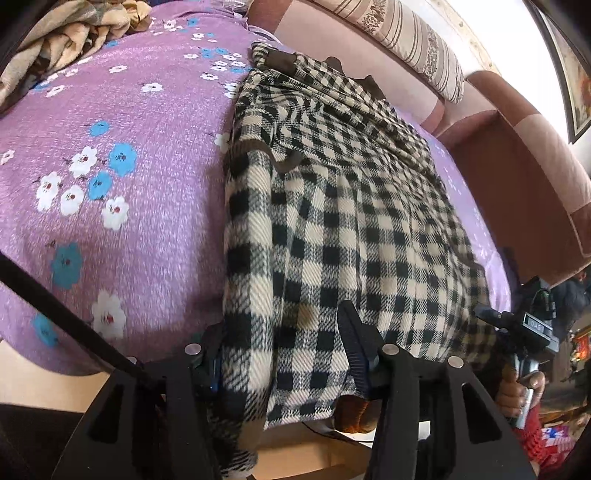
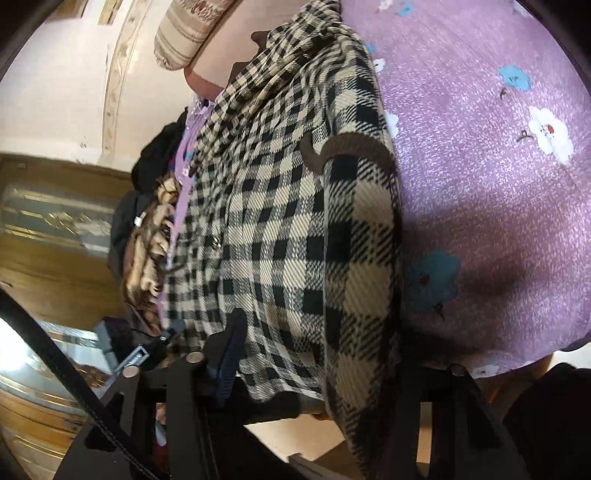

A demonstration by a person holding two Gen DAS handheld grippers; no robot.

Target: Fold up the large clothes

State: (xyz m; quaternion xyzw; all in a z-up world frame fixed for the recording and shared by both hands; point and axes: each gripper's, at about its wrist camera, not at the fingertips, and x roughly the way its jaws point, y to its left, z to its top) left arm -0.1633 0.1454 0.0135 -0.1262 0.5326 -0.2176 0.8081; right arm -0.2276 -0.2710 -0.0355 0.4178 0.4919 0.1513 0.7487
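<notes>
Garment: a large black-and-cream checked garment [image 1: 332, 221] with brown knitted trim lies along a bed, folded lengthwise into a long strip. Its near end hangs over the bed's near edge, between both grippers' fingers.
Bed cover: a purple sheet [image 1: 129, 184] printed with white and blue flowers lies under the garment.
Left gripper [image 1: 284, 354]: its 2 fingers stand wide apart, 1 on each side of the garment's near end. The left finger presses against the strip's folded edge; the right finger rests on the checked cloth. The jaws are spread, not pinched together.
Right gripper [image 2: 317, 354]: 1 finger lies on the checked cloth at the left. The other finger is hidden behind a thick fold of the garment, so I cannot tell whether the jaws are gripping.
Right gripper seen from the left camera: it sits at the garment's far right edge [image 1: 524, 332], held in a hand [image 1: 521, 395].
Background: a striped pillow [image 1: 410, 40] rests against a pink-brown headboard [image 1: 517, 166], and a beige patterned blanket [image 1: 70, 33] is heaped on the far side of the bed.
</notes>
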